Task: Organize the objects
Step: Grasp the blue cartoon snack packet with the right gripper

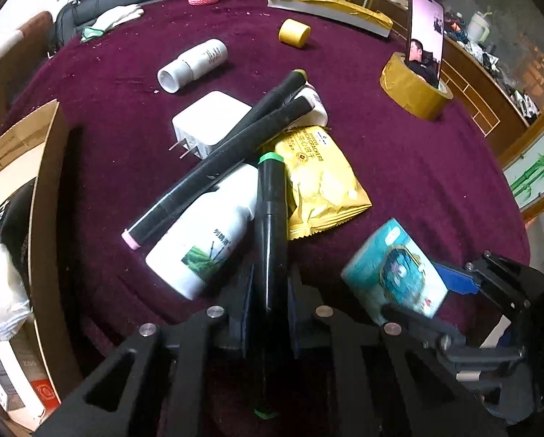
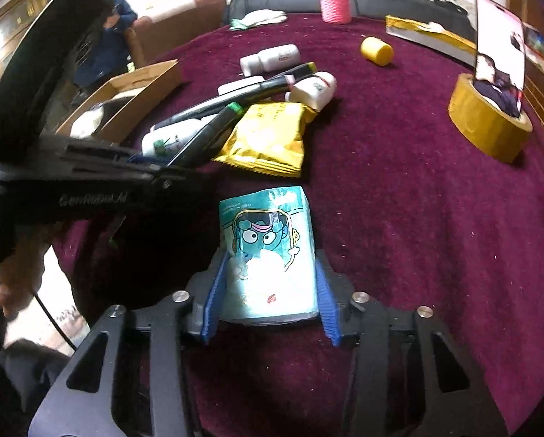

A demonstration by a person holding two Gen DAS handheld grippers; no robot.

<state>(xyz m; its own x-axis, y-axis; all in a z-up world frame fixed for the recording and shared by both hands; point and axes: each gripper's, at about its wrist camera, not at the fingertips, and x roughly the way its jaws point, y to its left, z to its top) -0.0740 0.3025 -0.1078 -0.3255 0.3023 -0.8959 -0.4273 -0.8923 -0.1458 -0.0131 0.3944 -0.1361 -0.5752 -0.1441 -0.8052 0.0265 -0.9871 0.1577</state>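
My left gripper [image 1: 270, 291] is shut on a black marker with a green cap [image 1: 270, 218], which lies across a white bottle with a plant label [image 1: 202, 240] in the pile. In the right wrist view the same marker [image 2: 213, 127] sticks out of the left gripper [image 2: 159, 169]. My right gripper [image 2: 272, 298] has its blue pads [image 2: 215, 291] against both sides of a teal cartoon tissue pack [image 2: 268, 247] on the maroon cloth. That tissue pack [image 1: 392, 273] shows at the lower right of the left wrist view.
The pile also holds two black markers [image 1: 217, 167], a yellow snack packet [image 1: 323, 182] and a white charger [image 1: 210, 120]. A cardboard box [image 1: 44, 218] with items stands at the left. Farther back are a small white bottle [image 1: 193, 65], a yellow cap [image 1: 293, 32] and a tape roll [image 1: 414, 91] propping a phone [image 1: 426, 32].
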